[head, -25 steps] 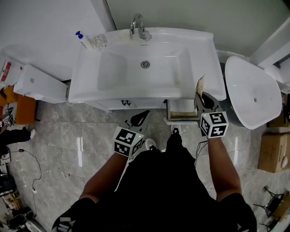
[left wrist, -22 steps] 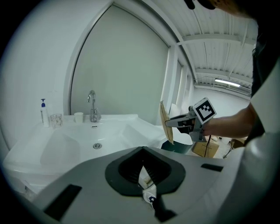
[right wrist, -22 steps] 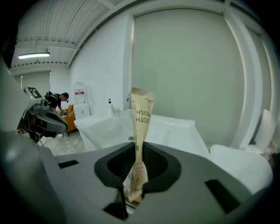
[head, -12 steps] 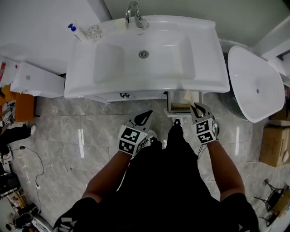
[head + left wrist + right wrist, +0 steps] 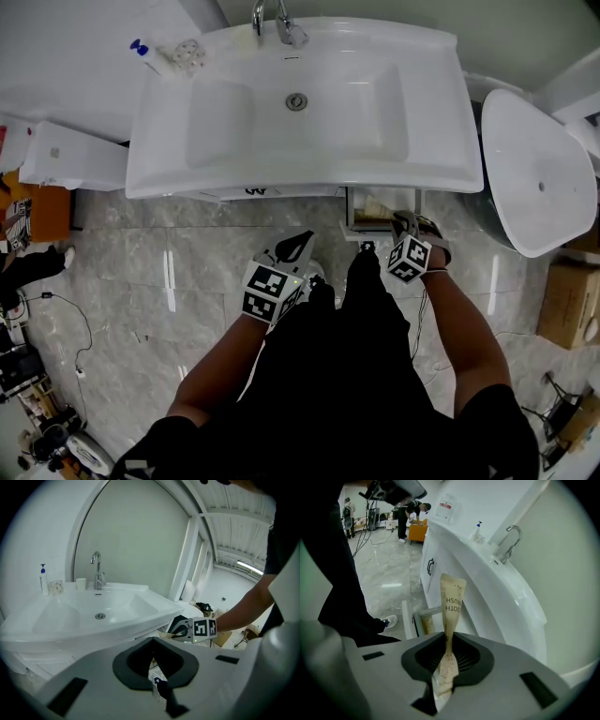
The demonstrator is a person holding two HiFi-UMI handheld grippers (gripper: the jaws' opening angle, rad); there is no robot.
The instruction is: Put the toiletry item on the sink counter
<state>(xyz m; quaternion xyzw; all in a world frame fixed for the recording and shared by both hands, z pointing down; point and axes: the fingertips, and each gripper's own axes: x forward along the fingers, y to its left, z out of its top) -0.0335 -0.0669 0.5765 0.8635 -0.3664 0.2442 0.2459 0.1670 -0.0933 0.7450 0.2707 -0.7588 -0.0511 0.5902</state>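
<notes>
My right gripper point(image 5: 409, 225) is shut on a tan paper toothbrush packet point(image 5: 452, 606), which sticks up out of the jaws. In the head view it hangs low in front of the open drawer point(image 5: 380, 220), under the front right edge of the white sink counter point(image 5: 441, 112). The left gripper view shows it point(image 5: 176, 629) below the sink's rim point(image 5: 140, 616). My left gripper point(image 5: 298, 246) is shut with nothing in it, in front of the cabinet and left of my right one. Its closed jaw tips point(image 5: 152, 667) point towards the basin.
A tap point(image 5: 277, 23), a pump bottle point(image 5: 145, 52) and a glass point(image 5: 187, 56) stand at the back of the counter. A white basin-like fixture point(image 5: 534, 173) is to the right, a cardboard box point(image 5: 572, 300) beyond it, and a white box point(image 5: 70, 155) to the left.
My right gripper sank with the packet from beside the sink's front right rim to below it, at the open drawer, and its wrist rolled. My left gripper dropped a little.
</notes>
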